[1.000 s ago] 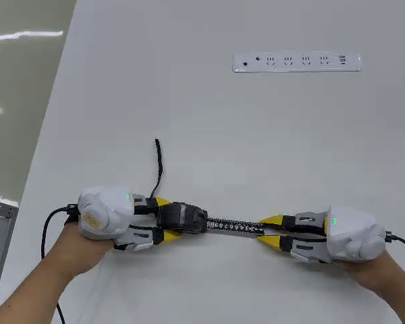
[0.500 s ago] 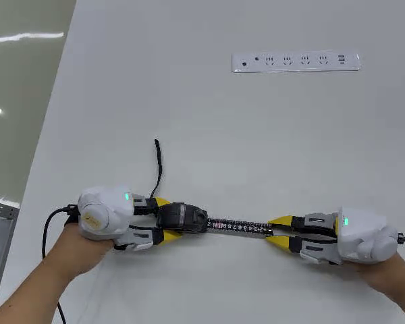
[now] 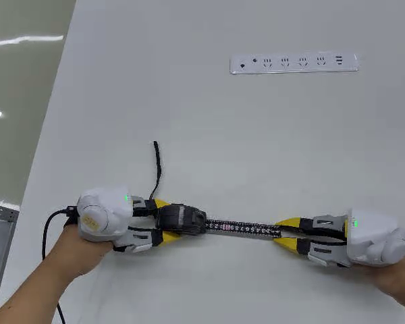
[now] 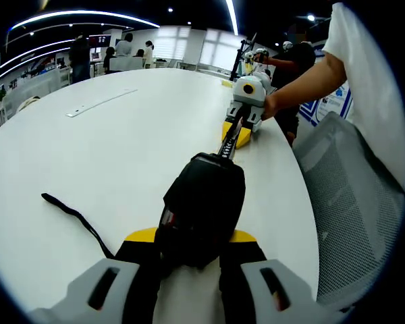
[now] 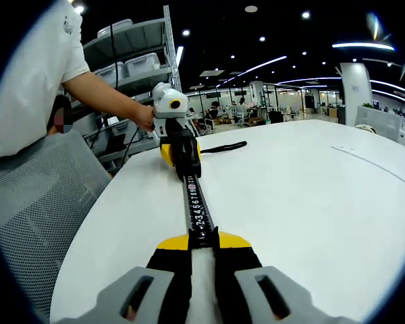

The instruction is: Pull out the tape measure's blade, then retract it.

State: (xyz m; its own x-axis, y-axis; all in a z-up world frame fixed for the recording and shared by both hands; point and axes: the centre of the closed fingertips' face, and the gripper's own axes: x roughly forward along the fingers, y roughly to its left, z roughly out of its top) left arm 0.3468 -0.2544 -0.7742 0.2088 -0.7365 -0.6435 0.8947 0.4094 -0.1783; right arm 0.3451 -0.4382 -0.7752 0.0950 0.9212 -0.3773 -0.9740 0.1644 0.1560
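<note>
A black tape measure case (image 3: 181, 219) lies near the table's front edge, and my left gripper (image 3: 163, 221) is shut on it; up close the case (image 4: 201, 208) sits between the yellow-tipped jaws. Its black blade (image 3: 241, 228) with pale numbers stretches right from the case to my right gripper (image 3: 283, 229), which is shut on the blade's end. In the right gripper view the blade (image 5: 196, 208) runs away from the jaws to the case (image 5: 183, 154). The case's black wrist strap (image 3: 158, 162) trails toward the back of the table.
A white power strip (image 3: 293, 63) lies at the back right of the white table (image 3: 223, 135). A grey mesh chair (image 4: 354, 202) stands by the table's near edge. The floor drops away past the table's left edge.
My right gripper has moved to the right with the blade's end, drawing more blade out of the case. The left gripper and the case have stayed put.
</note>
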